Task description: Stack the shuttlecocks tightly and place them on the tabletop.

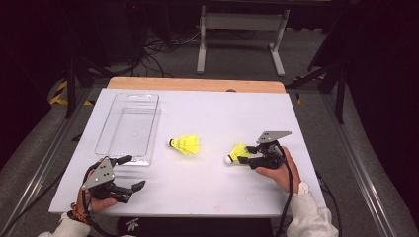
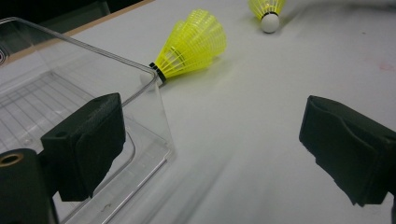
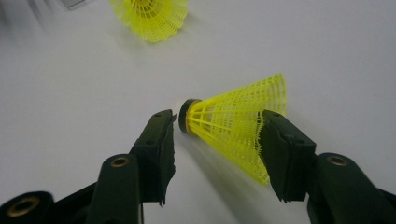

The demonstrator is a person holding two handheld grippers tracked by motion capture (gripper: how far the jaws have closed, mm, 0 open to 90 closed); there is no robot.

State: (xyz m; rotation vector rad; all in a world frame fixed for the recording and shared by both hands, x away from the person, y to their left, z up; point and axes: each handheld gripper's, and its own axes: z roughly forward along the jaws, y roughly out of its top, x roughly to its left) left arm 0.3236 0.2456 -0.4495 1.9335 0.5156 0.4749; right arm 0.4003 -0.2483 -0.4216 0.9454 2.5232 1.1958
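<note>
Over on the left of the white table (image 1: 207, 192), the left gripper (image 1: 129, 173) rests near the front edge with its jaws spread wide and nothing between them. One jaw sits over the near corner of the clear plastic tray (image 1: 106, 143), which lies flat along the table's left side. Just right of the tray, near the middle, a yellow shuttlecock (image 1: 185, 144) lies on its side, well apart from both grippers. Further right, a second yellow shuttlecock (image 1: 237, 153) also lies on its side with its white tip pointing left. The right gripper (image 1: 247, 154) straddles it, jaws parted: one jaw is pressed against the mesh skirt, the other stands just beside the dark band at the tip, not yet closed on it.
</note>
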